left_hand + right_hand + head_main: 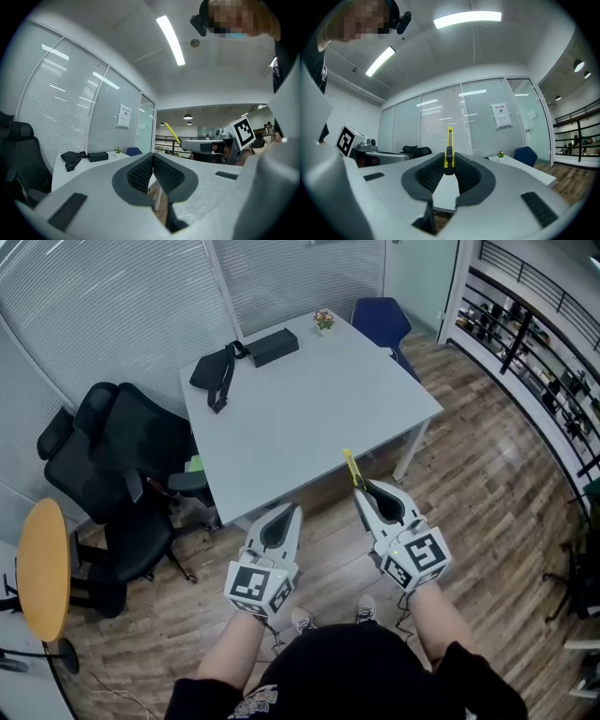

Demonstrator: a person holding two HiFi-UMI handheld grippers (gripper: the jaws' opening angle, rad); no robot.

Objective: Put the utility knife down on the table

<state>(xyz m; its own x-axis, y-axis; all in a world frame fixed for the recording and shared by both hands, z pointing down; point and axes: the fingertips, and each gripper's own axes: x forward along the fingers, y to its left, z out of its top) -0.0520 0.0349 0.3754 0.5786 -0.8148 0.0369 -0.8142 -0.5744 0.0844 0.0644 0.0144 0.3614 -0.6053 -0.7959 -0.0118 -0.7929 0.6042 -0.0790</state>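
A big grey table (309,409) stands on a wooden floor (487,502). Two black chairs (122,456) sit just beside the left side of the table, and a blue chair (380,320) stands at its far end. A small round yellow table (42,568) is well apart from the big table, off to the left. A person stands near the front edge of the table and holds a claw in each hand. The left claw (292,510) is just in front of the table, with its jaws pressed together and nothing between them. The right claw (361,491) is beside it and pinches a yellow knife (351,468). The knife sticks out past the jaws, up in the air at the front edge of the table, and is not lying on the table. A black bag (217,371) and a black box (274,346) lie on the far part of the table. A tiny flower pot (323,322) stands at its far edge.
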